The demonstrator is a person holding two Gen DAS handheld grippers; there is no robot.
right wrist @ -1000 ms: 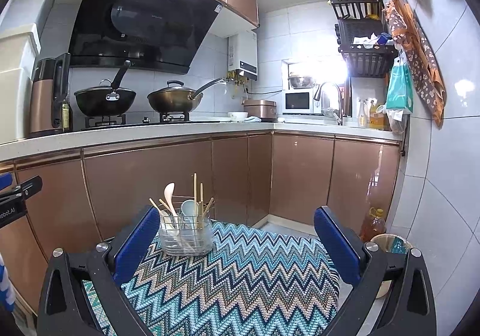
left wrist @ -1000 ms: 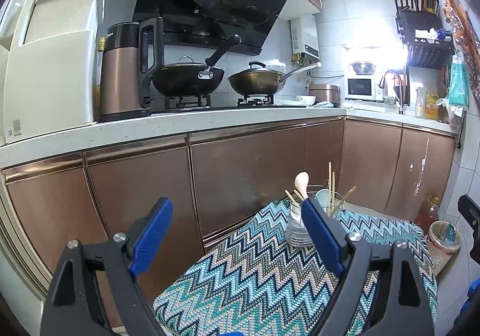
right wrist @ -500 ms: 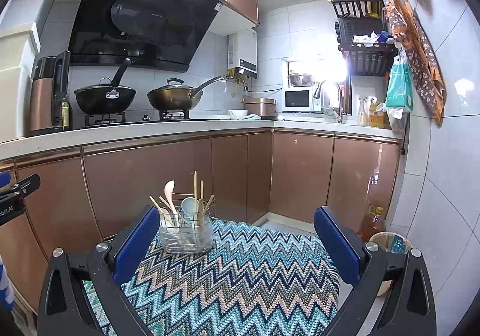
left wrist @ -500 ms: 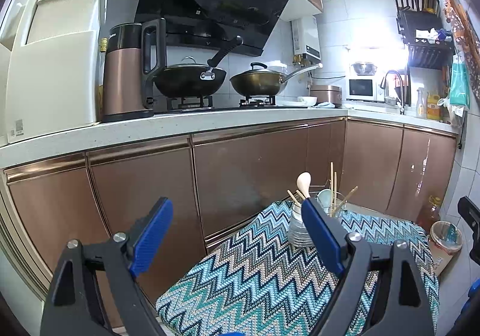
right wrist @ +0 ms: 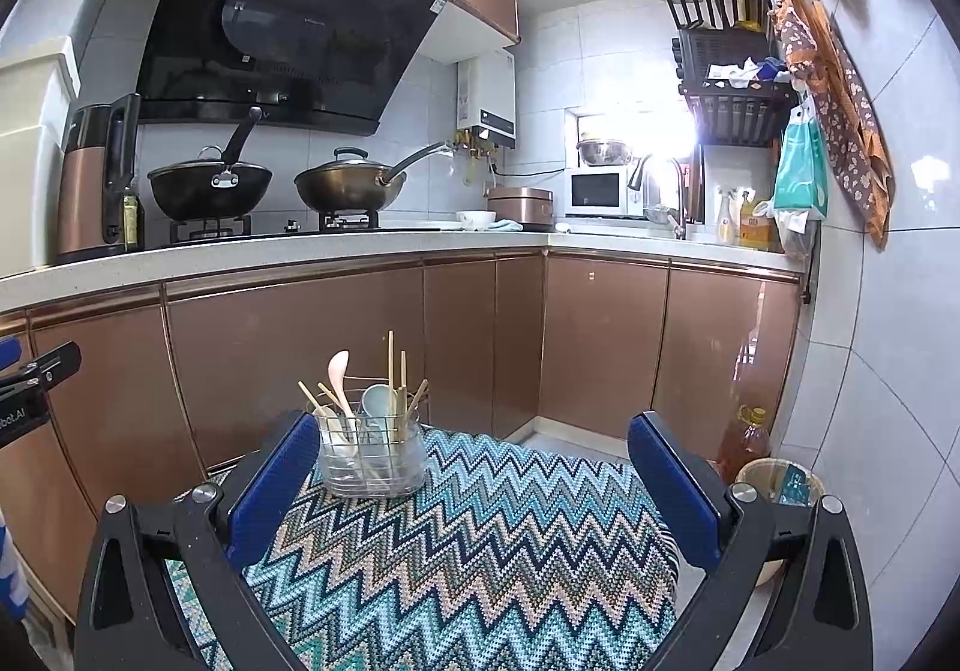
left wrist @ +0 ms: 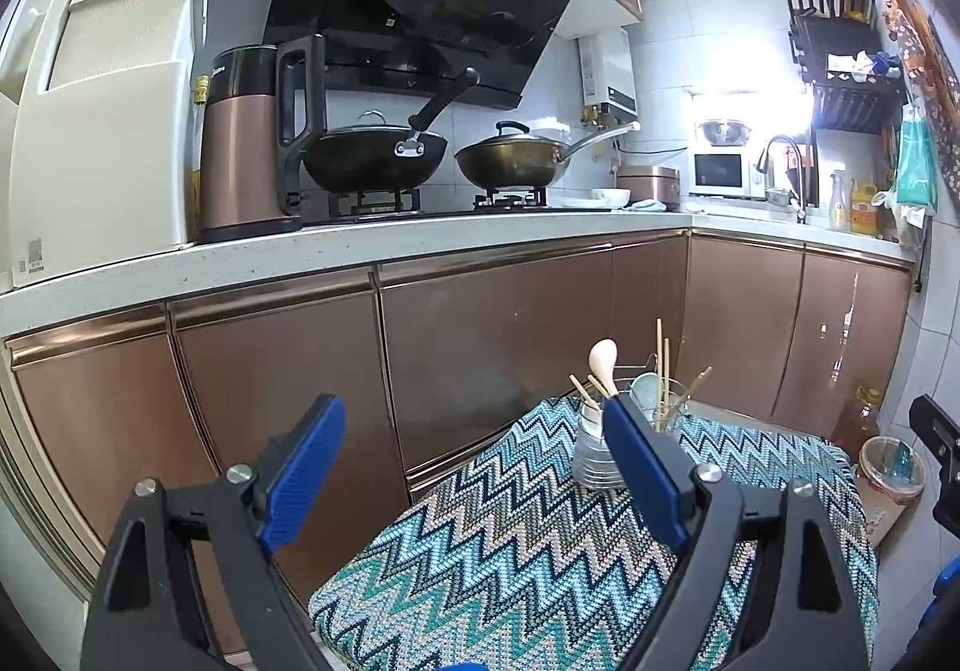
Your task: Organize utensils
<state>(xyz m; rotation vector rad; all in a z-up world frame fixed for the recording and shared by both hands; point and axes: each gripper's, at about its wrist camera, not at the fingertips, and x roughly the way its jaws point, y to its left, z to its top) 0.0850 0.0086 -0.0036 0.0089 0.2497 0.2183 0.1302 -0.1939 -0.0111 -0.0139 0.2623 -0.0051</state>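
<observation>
A clear utensil holder [right wrist: 372, 458] with a wire rim stands at the far end of a small table covered in a zigzag cloth [right wrist: 480, 551]. It holds a pale wooden spoon [right wrist: 339, 377], a light blue spoon [right wrist: 375, 401] and several chopsticks [right wrist: 391, 371], all upright. In the left wrist view the same holder [left wrist: 591, 458] is partly hidden behind a blue finger. My left gripper [left wrist: 474, 476] is open and empty, held back from the holder. My right gripper [right wrist: 474, 479] is open and empty too, above the cloth.
Copper cabinet fronts [right wrist: 336, 359] run close behind the table under a white counter [left wrist: 360, 245] with a kettle [left wrist: 252, 143] and two woks [left wrist: 372, 155]. An oil bottle [right wrist: 741, 440] and a small bin [right wrist: 780, 482] stand on the floor at the right.
Both views have shifted only slightly; the holder sits a touch higher in the frame. Both grippers stay open and empty.
</observation>
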